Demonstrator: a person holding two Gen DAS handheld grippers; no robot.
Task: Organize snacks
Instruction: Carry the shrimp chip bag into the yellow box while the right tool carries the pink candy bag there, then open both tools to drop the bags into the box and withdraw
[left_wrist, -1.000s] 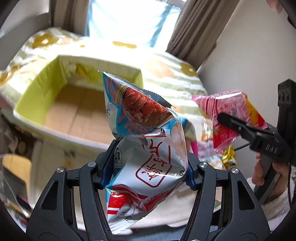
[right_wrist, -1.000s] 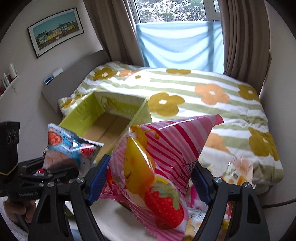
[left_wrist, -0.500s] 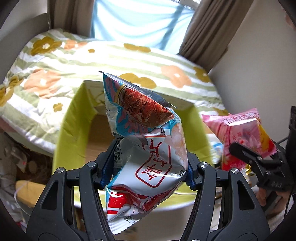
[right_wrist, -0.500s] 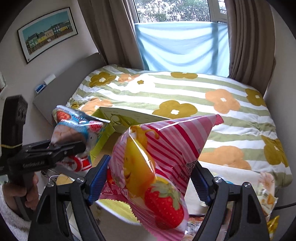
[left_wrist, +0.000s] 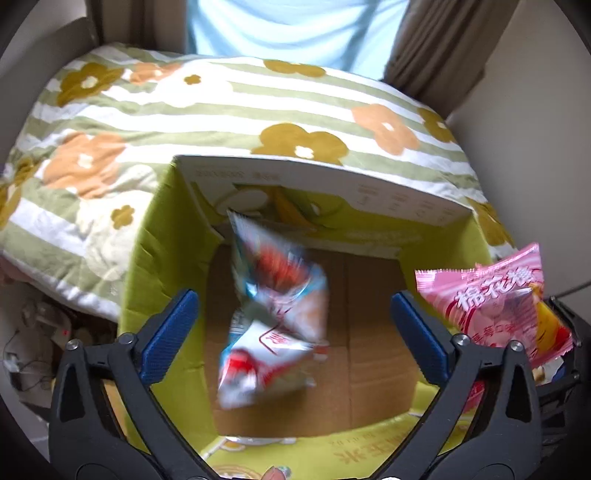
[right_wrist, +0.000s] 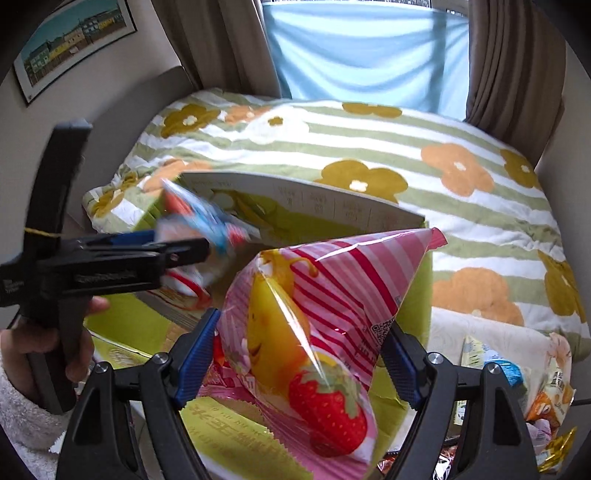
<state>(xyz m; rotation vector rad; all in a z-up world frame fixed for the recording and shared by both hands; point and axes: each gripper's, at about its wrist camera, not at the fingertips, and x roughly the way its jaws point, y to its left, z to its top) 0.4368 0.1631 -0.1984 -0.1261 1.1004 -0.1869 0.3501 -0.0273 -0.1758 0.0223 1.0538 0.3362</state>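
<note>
My left gripper hangs over the open yellow-green cardboard box, and its jaws are opening wide. A blue, white and red snack bag is blurred between the blue pads, touching neither, above the box's brown floor. In the right wrist view the same bag drops off the left gripper. My right gripper is shut on a pink striped snack bag with a strawberry print, at the box's right wall. The left wrist view shows that pink bag at the right.
The box stands against a bed with a green-striped floral blanket. Several loose snack packets lie at the lower right. Cables and clutter sit on the floor to the left. A person's hand holds the left gripper's handle.
Both grippers have moved over the box. The left jaws have opened and let go of the blue and white bag, which is falling in. The right still holds the pink bag.
</note>
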